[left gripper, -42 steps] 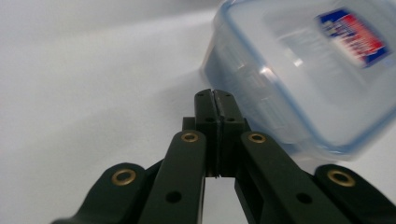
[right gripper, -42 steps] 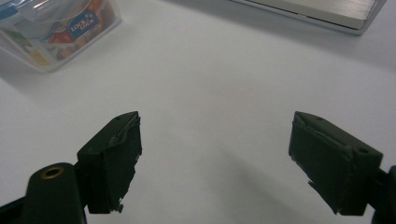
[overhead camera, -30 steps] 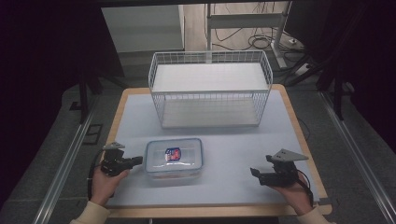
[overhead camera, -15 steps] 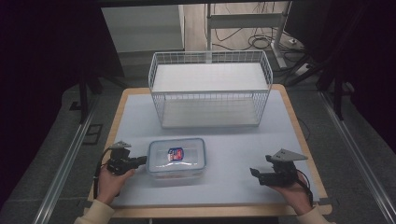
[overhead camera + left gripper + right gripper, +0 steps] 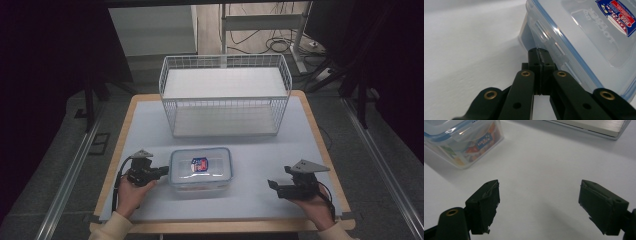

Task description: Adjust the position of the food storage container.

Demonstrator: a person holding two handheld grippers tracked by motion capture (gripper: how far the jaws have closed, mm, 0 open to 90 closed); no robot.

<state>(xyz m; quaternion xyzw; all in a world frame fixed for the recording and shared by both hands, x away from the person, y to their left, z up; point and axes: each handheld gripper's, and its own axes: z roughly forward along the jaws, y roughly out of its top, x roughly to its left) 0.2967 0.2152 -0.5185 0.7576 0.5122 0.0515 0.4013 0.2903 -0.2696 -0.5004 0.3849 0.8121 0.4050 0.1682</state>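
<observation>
Pale counter spreads before us, with the clear lidded container as our landmark, near the front edge and in front of the white wire basket. Left of the container, our left claw is clenched on nothing, its tips right against the side latch. We judge the latch is the step in hand: nudge low and level, so the box doesn't skid. Well right of the container, our right claw rests released.
</observation>
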